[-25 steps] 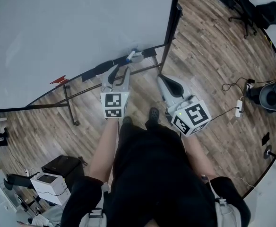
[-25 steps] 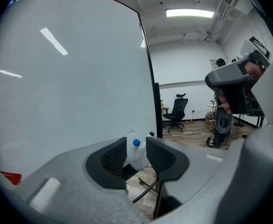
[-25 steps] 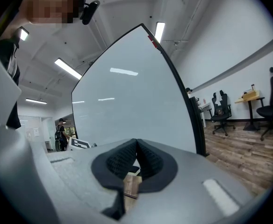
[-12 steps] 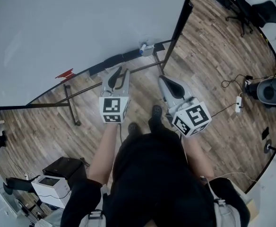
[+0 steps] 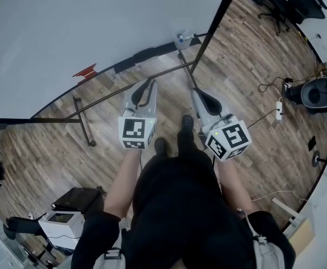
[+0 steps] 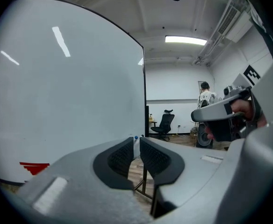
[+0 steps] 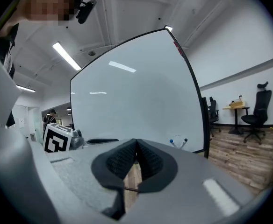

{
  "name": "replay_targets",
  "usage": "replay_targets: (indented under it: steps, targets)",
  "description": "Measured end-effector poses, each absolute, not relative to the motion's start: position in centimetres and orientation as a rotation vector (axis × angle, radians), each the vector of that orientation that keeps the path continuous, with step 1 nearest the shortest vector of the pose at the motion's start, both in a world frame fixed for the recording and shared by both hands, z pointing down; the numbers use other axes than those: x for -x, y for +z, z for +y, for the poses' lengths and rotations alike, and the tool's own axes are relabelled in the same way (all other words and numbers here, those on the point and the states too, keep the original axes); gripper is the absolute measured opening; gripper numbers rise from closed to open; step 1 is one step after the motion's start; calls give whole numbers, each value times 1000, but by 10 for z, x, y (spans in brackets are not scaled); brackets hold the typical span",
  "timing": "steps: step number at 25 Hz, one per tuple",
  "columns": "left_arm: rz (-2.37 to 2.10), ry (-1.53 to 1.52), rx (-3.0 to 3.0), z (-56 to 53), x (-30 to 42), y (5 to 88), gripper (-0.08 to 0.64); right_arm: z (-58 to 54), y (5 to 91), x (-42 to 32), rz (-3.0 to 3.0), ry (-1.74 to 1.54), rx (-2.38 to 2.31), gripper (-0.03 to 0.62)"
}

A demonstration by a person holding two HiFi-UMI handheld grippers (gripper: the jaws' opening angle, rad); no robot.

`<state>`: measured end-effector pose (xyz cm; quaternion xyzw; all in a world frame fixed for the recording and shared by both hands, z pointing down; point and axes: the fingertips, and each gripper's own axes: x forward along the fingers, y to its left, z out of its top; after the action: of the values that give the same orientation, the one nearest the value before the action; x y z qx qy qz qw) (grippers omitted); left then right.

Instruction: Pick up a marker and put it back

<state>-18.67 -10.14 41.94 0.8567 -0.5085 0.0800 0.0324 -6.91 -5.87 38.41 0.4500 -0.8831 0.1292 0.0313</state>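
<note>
1. Jaws of both grippers point toward the whiteboard (image 5: 96,21) in the head view. The left gripper (image 5: 146,86) and right gripper (image 5: 199,94) are held side by side over the wood floor (image 5: 253,83). Both are well apart from the markers (image 5: 181,38), which stand at the right end of the board's tray (image 5: 146,56). Neither gripper holds a marker, so I judge the pick-up is not under way. A grasp would call for stepping in, reaching to the tray and spreading one pair of jaws around a marker.
2. Left gripper view: the jaws stand a narrow gap apart and are closing, with nothing between them. A blue-capped marker (image 6: 135,137) shows far beyond the gap. A red piece (image 6: 33,166) sits at the board's lower edge, and a chair (image 6: 164,122) and a person (image 6: 205,94) are at the back of the room.
3. Right gripper view: the jaws are together and empty. The markers stand ahead to the right, near the board's lower corner, and more chairs (image 7: 255,111) stand on the floor beyond.
</note>
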Motion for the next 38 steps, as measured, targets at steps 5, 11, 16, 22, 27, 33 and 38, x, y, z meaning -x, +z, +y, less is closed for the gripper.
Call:
replay_targets:
  steps: [5,11,16,22,27,33,38]
  targets:
    - [-1491,184,-2684,-69,191,411,37,-22,384,77,-2693,375,-1452,2]
    - [-1398,141,-2722,-43,191,398,24,5,376,64,-2655,344,-1593,2]
    - [-1332,95,-2758,-31,183,383,12,18,369,51,-2628,312,-1691,2]
    - [-1302,57,-2755,-27,174,372,11,25,366,41,-2623,302,-1686,2]
    - [-1286,73,-2755,-25,169,373,11,25,366,45,-2614,248,-1648,2]
    - [-1278,80,-2761,-25,167,372,11,25,366,44,-2612,250,-1645,2]
    - [-1270,94,-2760,-26,170,377,11,25,374,49,-2612,279,-1623,2]
